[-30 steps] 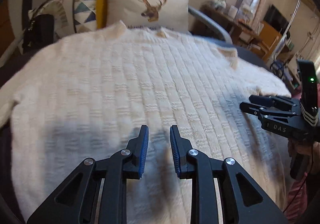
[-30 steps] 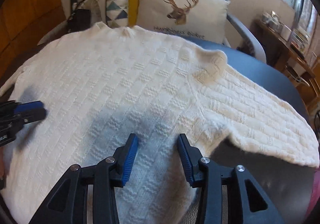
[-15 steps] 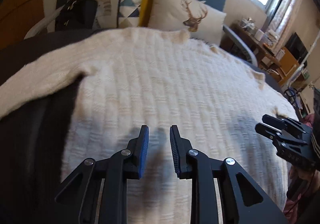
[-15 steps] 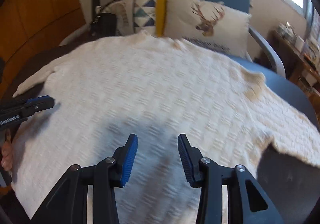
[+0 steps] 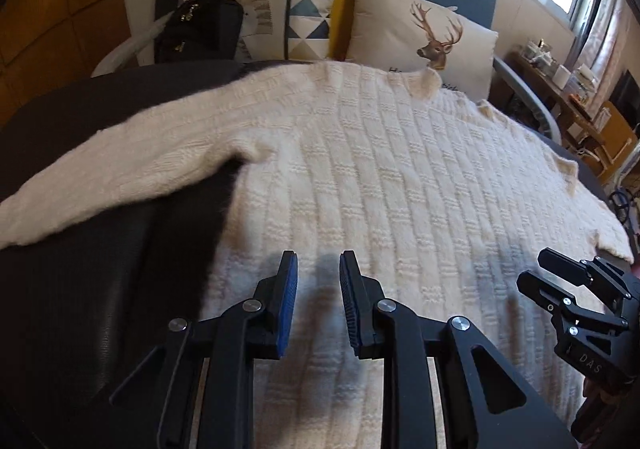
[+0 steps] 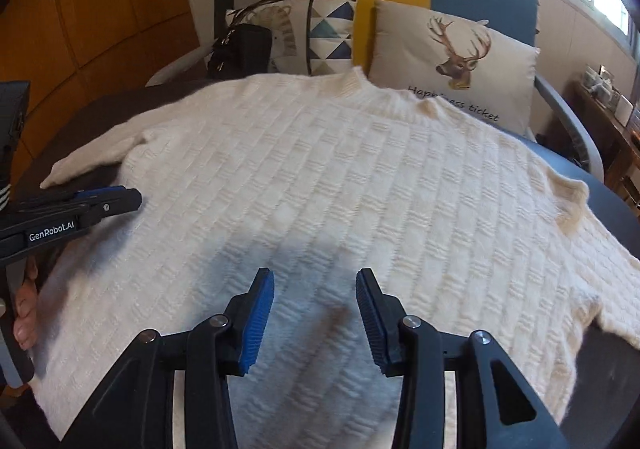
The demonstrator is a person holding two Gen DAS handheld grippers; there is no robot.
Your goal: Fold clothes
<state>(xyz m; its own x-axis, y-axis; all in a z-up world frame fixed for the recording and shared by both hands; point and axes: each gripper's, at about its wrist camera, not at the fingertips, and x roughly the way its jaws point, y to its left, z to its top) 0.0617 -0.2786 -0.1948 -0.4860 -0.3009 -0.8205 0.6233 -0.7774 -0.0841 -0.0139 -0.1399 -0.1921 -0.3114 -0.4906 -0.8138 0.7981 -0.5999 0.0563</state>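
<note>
Two grippers hover over the cream sweater [image 5: 400, 189], jaws parted, empty; left gripper [image 5: 318, 273] view shows sleeve [image 5: 120, 177] at 9 o'clock; right gripper [image 6: 315, 289] view shows pillow text [image 6: 456, 103] at 1 o'clock.

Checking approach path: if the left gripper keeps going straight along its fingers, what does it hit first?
Most likely the white sweater: the left gripper points down at its body panel with open, empty jaws and nothing between. Gap depth unclear.

2 cushions [image 6: 448, 61] and a black bag [image 5: 200, 31] sit behind.
</note>
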